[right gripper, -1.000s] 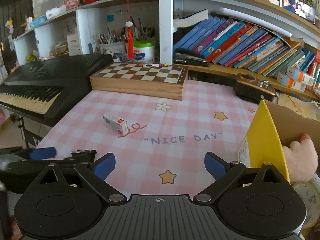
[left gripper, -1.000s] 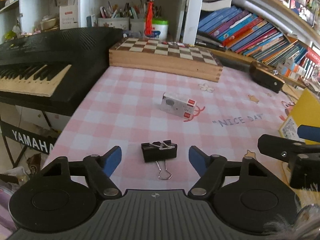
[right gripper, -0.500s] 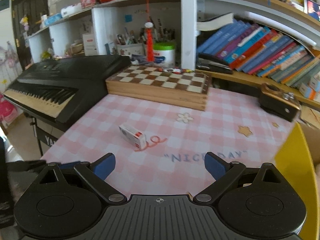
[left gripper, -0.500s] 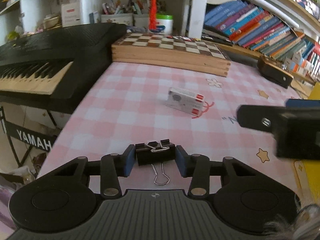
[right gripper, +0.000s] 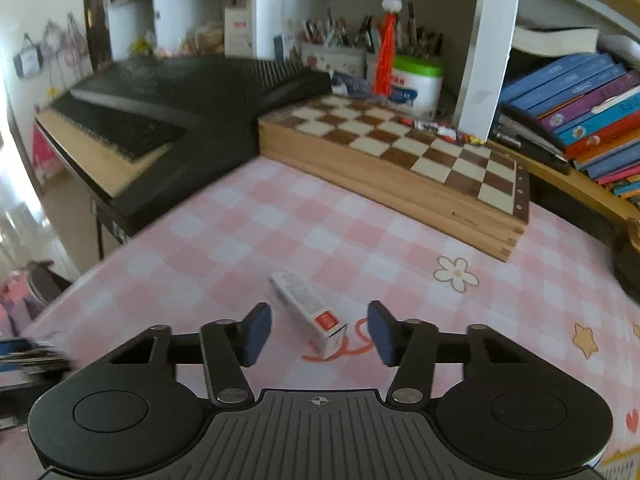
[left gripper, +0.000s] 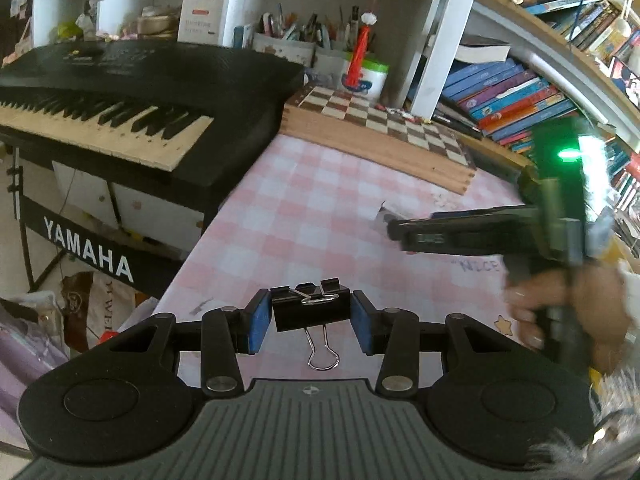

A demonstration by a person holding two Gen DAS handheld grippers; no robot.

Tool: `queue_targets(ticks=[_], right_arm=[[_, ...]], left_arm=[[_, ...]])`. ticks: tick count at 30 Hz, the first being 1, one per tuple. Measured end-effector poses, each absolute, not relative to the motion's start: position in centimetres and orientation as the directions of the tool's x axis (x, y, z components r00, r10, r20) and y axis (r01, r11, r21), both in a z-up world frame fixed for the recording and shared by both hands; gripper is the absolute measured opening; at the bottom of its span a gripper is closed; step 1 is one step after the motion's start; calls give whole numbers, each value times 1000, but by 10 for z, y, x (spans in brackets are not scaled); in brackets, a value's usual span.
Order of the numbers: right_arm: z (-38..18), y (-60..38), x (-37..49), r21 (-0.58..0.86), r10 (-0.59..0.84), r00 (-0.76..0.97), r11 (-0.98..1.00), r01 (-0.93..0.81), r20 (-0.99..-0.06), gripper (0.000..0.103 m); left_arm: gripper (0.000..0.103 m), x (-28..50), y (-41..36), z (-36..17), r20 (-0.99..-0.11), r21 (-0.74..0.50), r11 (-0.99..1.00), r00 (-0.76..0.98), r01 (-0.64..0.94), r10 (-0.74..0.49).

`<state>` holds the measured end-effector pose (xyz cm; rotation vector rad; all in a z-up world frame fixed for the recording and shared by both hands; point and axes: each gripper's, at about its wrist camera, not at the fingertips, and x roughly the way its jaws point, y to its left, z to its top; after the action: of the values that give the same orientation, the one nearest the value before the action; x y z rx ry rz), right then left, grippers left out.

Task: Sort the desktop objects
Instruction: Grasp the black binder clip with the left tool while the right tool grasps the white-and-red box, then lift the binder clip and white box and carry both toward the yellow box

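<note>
Two tools are out over the pink checked bench [right gripper: 280, 216], which runs from the black Yamaha keyboard [left gripper: 132, 92] on one side to the sloping row of books [right gripper: 580, 100] on the other. Between them, at the back, lies a wooden chessboard box [right gripper: 400, 160], flat and closed.

Next in size is the person's right hand [left gripper: 560, 304], seen blurred from the left wrist view, wrapped round the handle of the right tool [right gripper: 318, 330]. That tool reaches in low and level over the cloth. Its blue pads [right gripper: 258, 332] stand well apart, one on each side of a small white box with a red end [right gripper: 308, 308], which lies flat on the bench, aslant, beside a red squiggle printed on the cloth. Neither pad touches the box.

Smallest is the black binder clip [left gripper: 312, 308]. The left tool [left gripper: 312, 320] has its blue pads pressed against both ends of the clip's body, gripping it above the near edge of the bench. The clip's wire handle [left gripper: 322, 350] hangs down toward the camera.
</note>
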<state>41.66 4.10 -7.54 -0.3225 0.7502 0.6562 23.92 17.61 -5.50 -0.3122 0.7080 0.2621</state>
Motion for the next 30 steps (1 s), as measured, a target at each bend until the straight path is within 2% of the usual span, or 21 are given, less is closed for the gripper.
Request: queue_targets(ticks=[2, 5, 6, 17, 30], right_arm=[[-82, 42, 424, -13, 445, 517, 749, -663, -731, 43], [-82, 40, 428, 33, 489, 486, 728, -684, -724, 26], [-81, 39, 427, 36, 495, 478, 721, -692, -726, 13], [-44, 9, 406, 71, 505, 538, 770, -634, -675, 14], [-4, -53, 353, 114, 450, 655, 865, -489, -607, 14]], left_arm=[[40, 237, 175, -51, -665, -183, 926, 736, -330, 130], [40, 234, 175, -45, -653, -188, 928, 747, -321, 126], [40, 233, 176, -44, -649, -193, 928, 751, -320, 124], [40, 233, 176, -31, -607, -233, 935, 791, -269, 76], [40, 226, 157, -13, -546, -264, 958, 836, -115, -50]])
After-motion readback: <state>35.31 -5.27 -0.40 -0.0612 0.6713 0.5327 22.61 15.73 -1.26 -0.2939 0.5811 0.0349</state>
